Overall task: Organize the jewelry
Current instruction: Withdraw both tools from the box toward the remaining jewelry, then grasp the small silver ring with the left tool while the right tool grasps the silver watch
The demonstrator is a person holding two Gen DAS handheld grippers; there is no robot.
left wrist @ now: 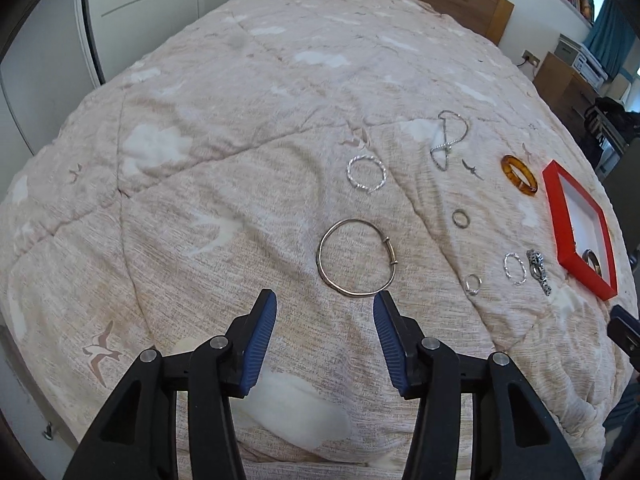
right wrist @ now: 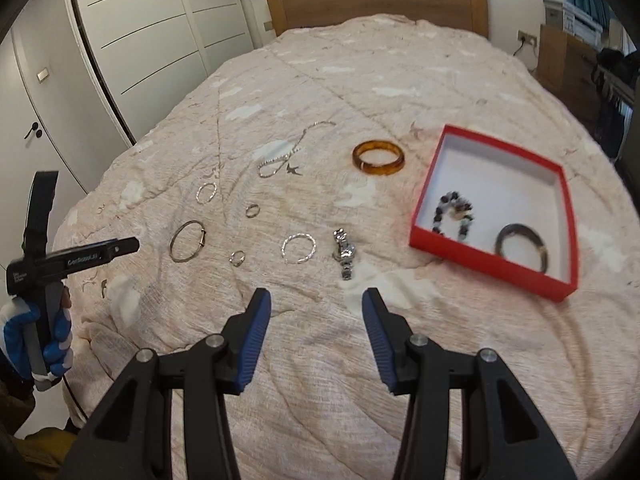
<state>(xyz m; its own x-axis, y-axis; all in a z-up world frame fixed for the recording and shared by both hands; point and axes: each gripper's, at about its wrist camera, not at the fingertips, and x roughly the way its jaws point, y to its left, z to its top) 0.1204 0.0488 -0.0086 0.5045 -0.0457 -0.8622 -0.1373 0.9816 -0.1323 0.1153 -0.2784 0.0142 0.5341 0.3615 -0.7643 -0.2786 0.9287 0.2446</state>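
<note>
Jewelry lies scattered on a beige quilt (left wrist: 200, 200). My left gripper (left wrist: 324, 300) is open and empty, its tips just short of a large silver bangle (left wrist: 321, 250). My right gripper (right wrist: 317, 296) is also open and empty, with a silver watch (right wrist: 345, 252) a little ahead of it. To the right sits a red box (right wrist: 480, 258) holding a bead bracelet (right wrist: 440, 210) and a dark bangle (right wrist: 520, 227). An amber bangle (right wrist: 378, 172), a chain (right wrist: 288, 152), two twisted hoops and small rings lie loose on the quilt.
A gloved hand (right wrist: 40, 332) holds the left gripper at the bed's left edge. Behind the bed is a wooden headboard (right wrist: 376, 0). White wardrobe doors (right wrist: 140, 40) stand to the left, and cardboard boxes (right wrist: 560, 52) to the right.
</note>
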